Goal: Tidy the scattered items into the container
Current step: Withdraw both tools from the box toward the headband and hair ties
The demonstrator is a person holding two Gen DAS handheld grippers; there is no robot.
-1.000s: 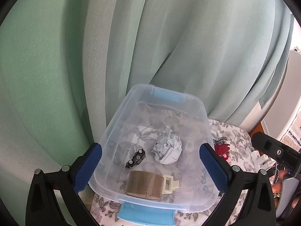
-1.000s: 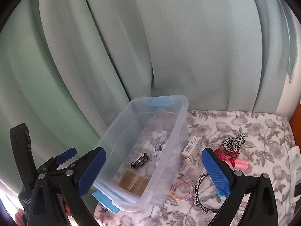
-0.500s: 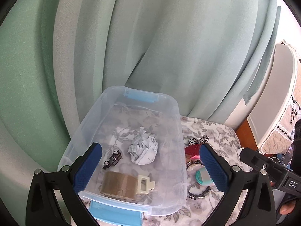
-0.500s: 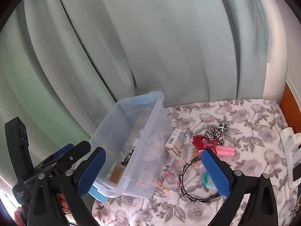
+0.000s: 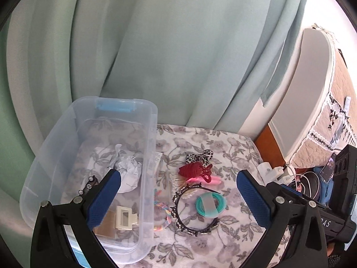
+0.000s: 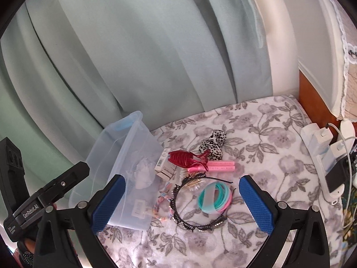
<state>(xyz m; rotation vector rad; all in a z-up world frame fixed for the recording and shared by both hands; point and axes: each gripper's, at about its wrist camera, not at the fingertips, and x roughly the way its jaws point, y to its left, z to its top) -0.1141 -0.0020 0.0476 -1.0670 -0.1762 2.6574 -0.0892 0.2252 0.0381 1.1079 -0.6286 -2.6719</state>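
A clear plastic container (image 5: 154,134) with blue latches stands at the left on a floral cloth (image 5: 223,147); it also shows in the right wrist view (image 6: 133,134). Inside lie crumpled paper (image 5: 128,169), a tape roll (image 5: 107,221) and a cream hair clip (image 5: 125,217). Beside it lie a red hair claw (image 6: 183,158), a leopard scrunchie (image 6: 214,143), pink rollers (image 6: 214,166), a small box (image 6: 166,165), teal bands (image 6: 213,197), a black headband (image 6: 196,221) and a pastel hair tie (image 6: 162,210). My left gripper (image 5: 178,198) and right gripper (image 6: 181,203) are open and empty above them.
Green curtains (image 6: 133,55) hang behind the table. A white power strip (image 6: 321,147) with chargers and cables lies at the right edge. A wooden edge (image 5: 267,143) and a white headboard (image 5: 308,93) stand at the far right.
Both grippers have swung to the right, from over the container to over the scattered hair items. Both stay open and empty.
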